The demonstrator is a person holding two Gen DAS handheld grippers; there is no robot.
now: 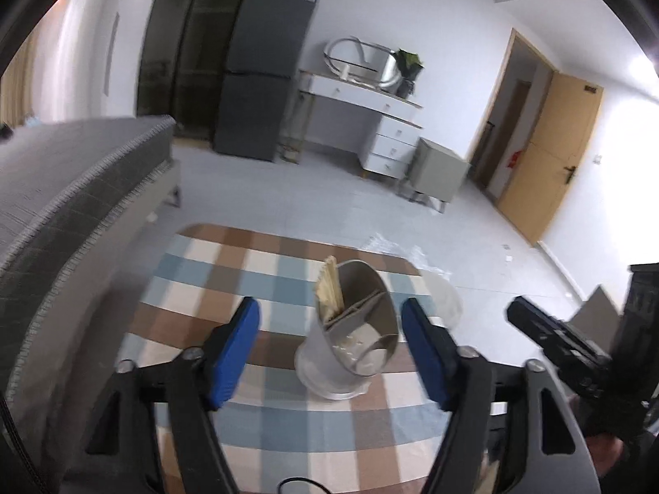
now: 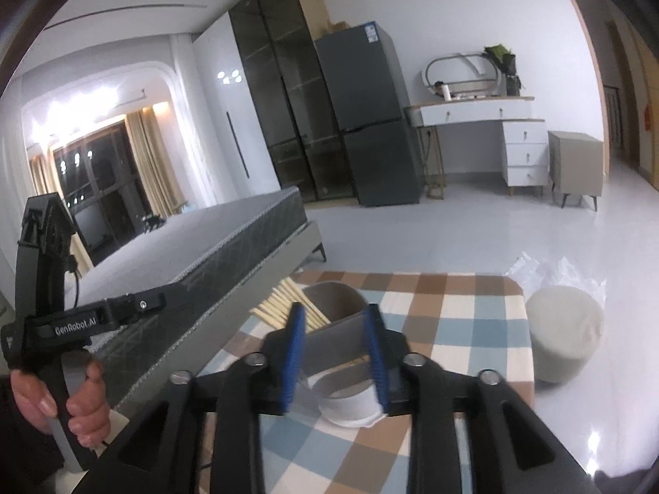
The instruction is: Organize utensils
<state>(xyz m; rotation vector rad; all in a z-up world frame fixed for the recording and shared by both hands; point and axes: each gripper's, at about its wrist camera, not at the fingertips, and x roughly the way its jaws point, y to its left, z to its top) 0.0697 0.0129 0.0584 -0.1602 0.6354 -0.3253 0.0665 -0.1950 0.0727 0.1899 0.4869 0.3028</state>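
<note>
Standing on our checked tablecloth, the grey utensil holder carries wooden chopsticks in one compartment. We hold the left gripper spread wide, apart from the holder; our right gripper is narrowed around the holder's wall, though contact is unclear.

My left tool: black angular frame, blue rubber pads, silver screws, thin black cable at the base. My right tool: same build, blue ribbed pads. White "GenRobot.AI" lettering on the left handle. My hand: bare skin.
</note>
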